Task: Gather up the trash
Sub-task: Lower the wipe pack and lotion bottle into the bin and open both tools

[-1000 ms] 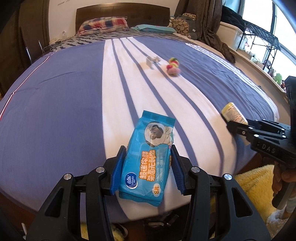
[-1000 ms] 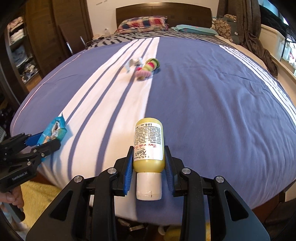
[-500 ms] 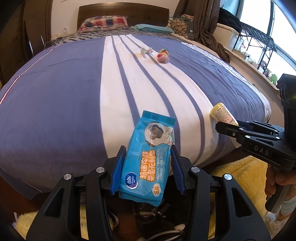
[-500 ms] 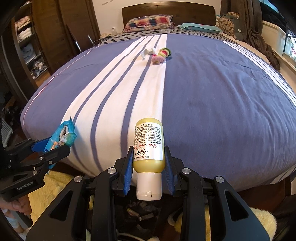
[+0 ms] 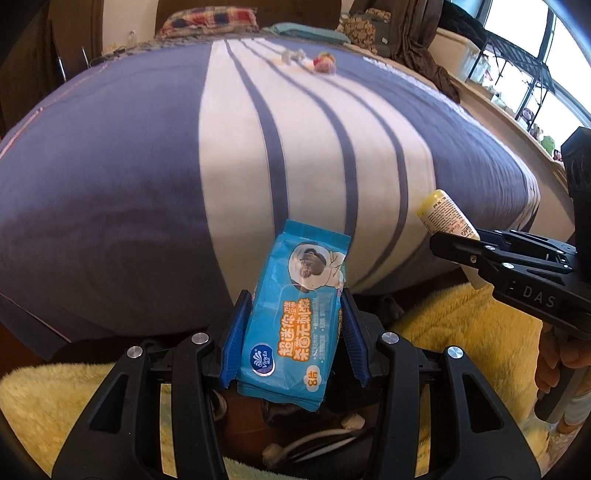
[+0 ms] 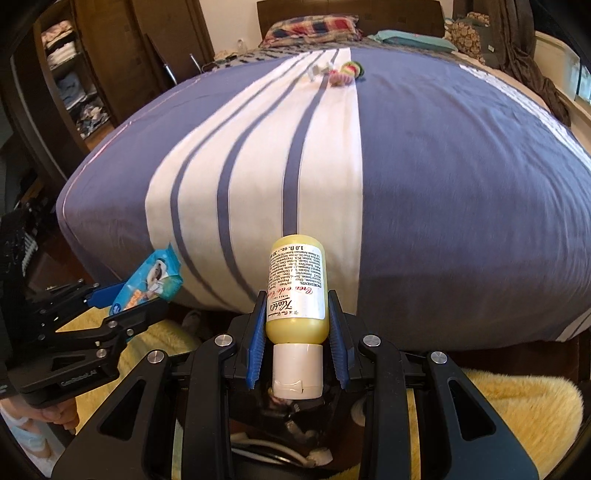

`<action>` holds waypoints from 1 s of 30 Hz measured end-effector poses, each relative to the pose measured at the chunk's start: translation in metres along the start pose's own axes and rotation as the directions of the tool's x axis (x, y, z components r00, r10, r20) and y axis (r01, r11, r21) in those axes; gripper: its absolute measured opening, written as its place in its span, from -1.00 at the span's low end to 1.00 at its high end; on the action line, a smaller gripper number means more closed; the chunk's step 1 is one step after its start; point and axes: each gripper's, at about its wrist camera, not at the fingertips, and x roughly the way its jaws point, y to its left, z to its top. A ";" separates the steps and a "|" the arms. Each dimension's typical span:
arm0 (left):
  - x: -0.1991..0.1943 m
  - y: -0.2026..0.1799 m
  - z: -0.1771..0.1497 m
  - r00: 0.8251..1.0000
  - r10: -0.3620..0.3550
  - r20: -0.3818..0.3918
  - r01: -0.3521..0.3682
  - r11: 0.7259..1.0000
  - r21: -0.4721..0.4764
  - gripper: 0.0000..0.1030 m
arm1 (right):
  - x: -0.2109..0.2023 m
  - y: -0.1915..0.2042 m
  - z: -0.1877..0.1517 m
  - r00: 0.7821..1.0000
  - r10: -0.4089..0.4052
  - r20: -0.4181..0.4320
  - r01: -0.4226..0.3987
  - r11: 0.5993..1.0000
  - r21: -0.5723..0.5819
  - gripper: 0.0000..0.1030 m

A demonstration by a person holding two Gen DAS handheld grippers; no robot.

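My left gripper is shut on a blue wet-wipe pack, its blue pads pressing both long sides. In the right wrist view the same pack sticks out of that gripper at the lower left. My right gripper is shut on a small yellow bottle with a white label and white cap. The bottle also shows in the left wrist view, held by the right gripper. Both grippers hang past the foot of the bed, above the floor. Far up the bed lie a small white scrap and a pink-green ball.
The bed has a purple cover with white stripes and pillows at the headboard. A fluffy yellow rug lies below the grippers, with cables and a dark object on the floor. A wardrobe stands left, a shelf rack right.
Both grippers have drawn back from the bed and sunk, each keeping its object. The bed's foot edge, the yellow rug and floor cables have come into view beneath them.
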 end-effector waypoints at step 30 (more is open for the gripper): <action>0.106 0.001 -0.064 0.940 -0.059 -0.336 0.049 0.998 -0.038 -0.12 | 0.096 -0.009 -0.059 0.948 0.048 -0.314 -0.028 0.997 0.068 -0.39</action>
